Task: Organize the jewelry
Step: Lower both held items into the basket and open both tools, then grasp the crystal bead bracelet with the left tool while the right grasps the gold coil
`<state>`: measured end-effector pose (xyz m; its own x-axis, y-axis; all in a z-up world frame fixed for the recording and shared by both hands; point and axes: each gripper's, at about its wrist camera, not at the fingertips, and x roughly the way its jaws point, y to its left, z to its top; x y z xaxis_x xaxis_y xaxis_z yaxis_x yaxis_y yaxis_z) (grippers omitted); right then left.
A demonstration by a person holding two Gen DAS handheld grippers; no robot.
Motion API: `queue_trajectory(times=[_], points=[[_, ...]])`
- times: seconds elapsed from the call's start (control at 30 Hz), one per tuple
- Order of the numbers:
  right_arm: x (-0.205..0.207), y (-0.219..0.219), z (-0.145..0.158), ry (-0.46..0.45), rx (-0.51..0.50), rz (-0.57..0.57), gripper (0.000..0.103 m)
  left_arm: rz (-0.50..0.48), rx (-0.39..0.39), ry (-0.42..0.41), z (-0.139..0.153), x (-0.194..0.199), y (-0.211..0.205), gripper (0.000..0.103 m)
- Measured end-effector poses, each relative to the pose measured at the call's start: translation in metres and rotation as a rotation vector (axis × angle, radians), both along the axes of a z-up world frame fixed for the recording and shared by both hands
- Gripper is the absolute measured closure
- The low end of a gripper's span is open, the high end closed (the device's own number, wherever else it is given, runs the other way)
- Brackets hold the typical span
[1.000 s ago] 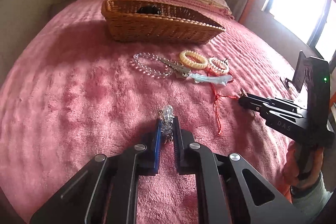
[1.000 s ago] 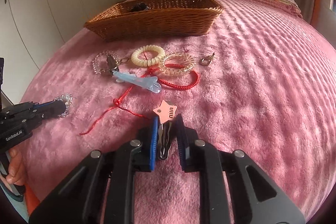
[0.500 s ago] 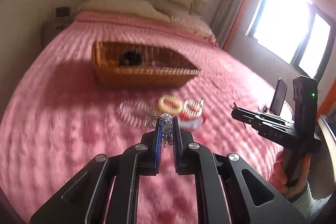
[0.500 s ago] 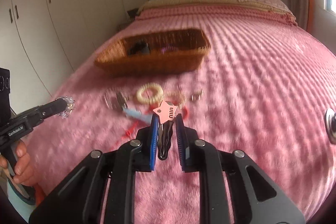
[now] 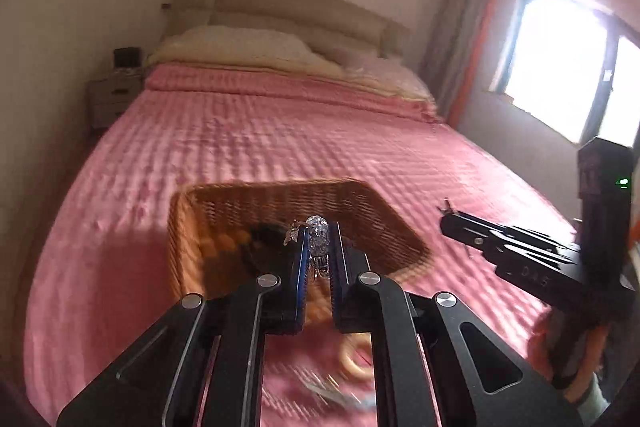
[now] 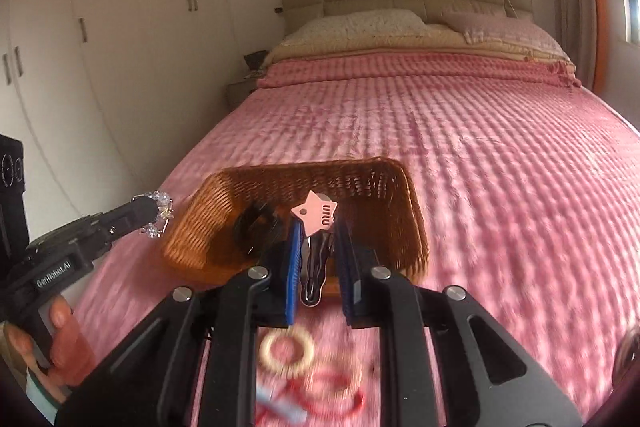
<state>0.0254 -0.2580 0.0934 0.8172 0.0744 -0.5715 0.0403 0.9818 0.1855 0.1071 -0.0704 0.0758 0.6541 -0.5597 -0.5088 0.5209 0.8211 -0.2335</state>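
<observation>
My left gripper (image 5: 319, 241) is shut on a clear crystal bead piece (image 5: 317, 235) and holds it in the air in front of the wicker basket (image 5: 188, 227). My right gripper (image 6: 318, 241) is shut on a hair clip with a pink star (image 6: 316, 217), raised in front of the same basket (image 6: 412, 211). The left gripper with its crystal piece (image 6: 158, 213) shows at the left of the right wrist view. The right gripper (image 5: 450, 213) shows at the right of the left wrist view. A dark item (image 6: 256, 227) lies inside the basket.
The pink bedspread (image 6: 480, 155) holds loose pieces below my grippers: a cream coil ring (image 6: 286, 349), a red cord (image 6: 340, 395) and a blurred light-blue clip (image 6: 280, 403). Pillows and a headboard stand at the far end. Wardrobes line the left wall.
Both grippers have lifted off the bedspread with their pieces and moved forward toward the basket. The loose jewelry now lies below and behind the fingertips.
</observation>
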Motion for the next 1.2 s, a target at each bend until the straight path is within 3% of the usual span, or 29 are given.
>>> queue_trajectory(times=[0.2,0.53,0.63,0.83,1.03,1.2], points=[[0.068,-0.012,-0.047,0.141,0.056,-0.003,0.088,0.093,0.095,0.052,-0.034,0.048,-0.018,0.096],[0.086,-0.015,-0.081,0.220,0.092,-0.004,0.088,0.092,0.106,0.164,-0.072,0.072,-0.014,0.095],[0.083,-0.020,-0.079,0.211,0.125,0.002,0.084,0.089,0.093,0.166,-0.069,0.068,-0.011,0.075],[0.061,-0.017,-0.059,0.174,0.109,-0.001,0.062,0.082,0.046,0.107,-0.043,0.041,-0.001,0.069],[0.011,-0.008,-0.036,0.116,0.092,0.036,0.060,0.082,0.008,0.045,-0.015,-0.013,0.022,0.067],[-0.041,0.001,-0.029,0.072,0.059,0.057,0.060,0.087,-0.010,0.029,-0.010,-0.055,0.041,0.067]])
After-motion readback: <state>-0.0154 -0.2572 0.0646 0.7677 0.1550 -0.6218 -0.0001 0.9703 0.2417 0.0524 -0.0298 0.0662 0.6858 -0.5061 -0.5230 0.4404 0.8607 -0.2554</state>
